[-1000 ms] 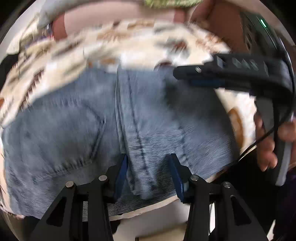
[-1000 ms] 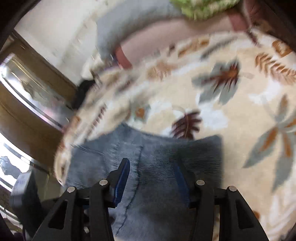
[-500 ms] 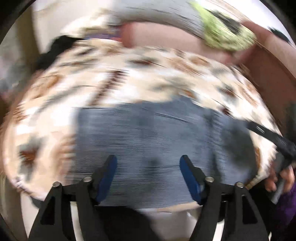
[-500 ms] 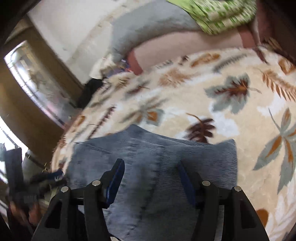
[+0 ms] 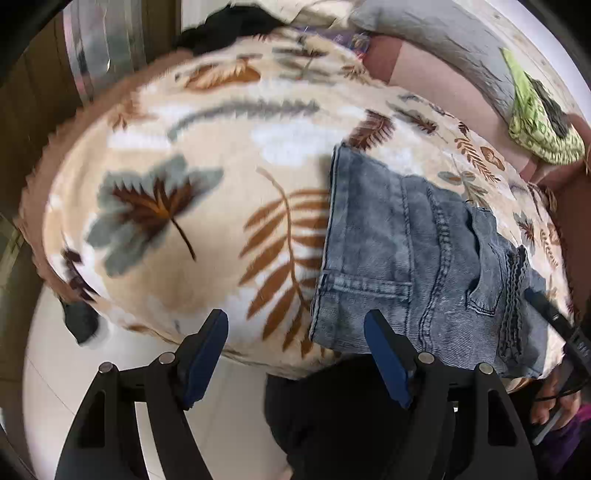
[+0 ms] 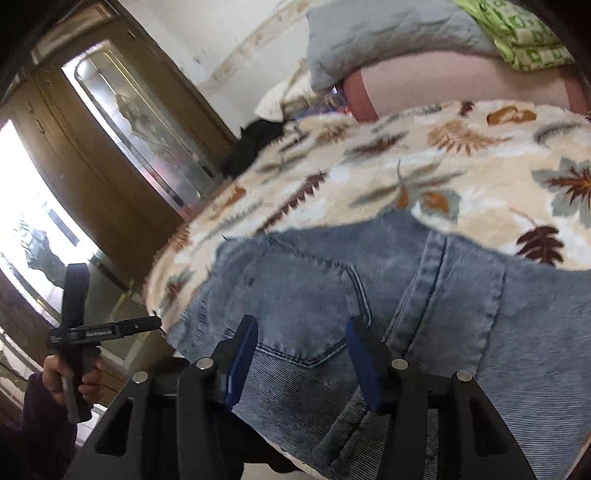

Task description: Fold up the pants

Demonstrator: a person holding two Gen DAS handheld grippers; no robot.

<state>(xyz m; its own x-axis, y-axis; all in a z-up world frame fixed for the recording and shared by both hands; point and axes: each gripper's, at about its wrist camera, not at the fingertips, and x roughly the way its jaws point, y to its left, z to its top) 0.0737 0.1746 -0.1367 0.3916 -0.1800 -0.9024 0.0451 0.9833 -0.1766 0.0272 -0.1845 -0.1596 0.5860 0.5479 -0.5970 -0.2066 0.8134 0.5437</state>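
Item: denim jeans [image 5: 417, 258], folded into a compact, roughly rectangular bundle. A back pocket and a hem seam face up; several layers show at the near edge. Location: on the leaf-print blanket [image 5: 177, 206] covering the bed, at its near edge.

Left claw [image 5: 295, 354]: spread wide, holding nothing. It hovers off the blanket's near edge, beside the jeans' left side, with one blue pad overlapping the bundle's corner in view; whether it touches, I cannot tell.

Right claw [image 6: 301, 363]: spread, holding nothing, poised over the back pocket [image 6: 295, 306] on the jeans. Contact with the cloth cannot be confirmed.

Other contents, relative to the jeans: grey pillow [image 5: 436, 40] and green patterned cloth [image 5: 539, 122] beyond them at the blanket's far side; dark garment [image 5: 225, 29] at the blanket's far corner.

Progress, as judged: folding appears essentially complete, since both claws are free and the bundle lies flat. At most, a final squaring or pressing of the edges remains.
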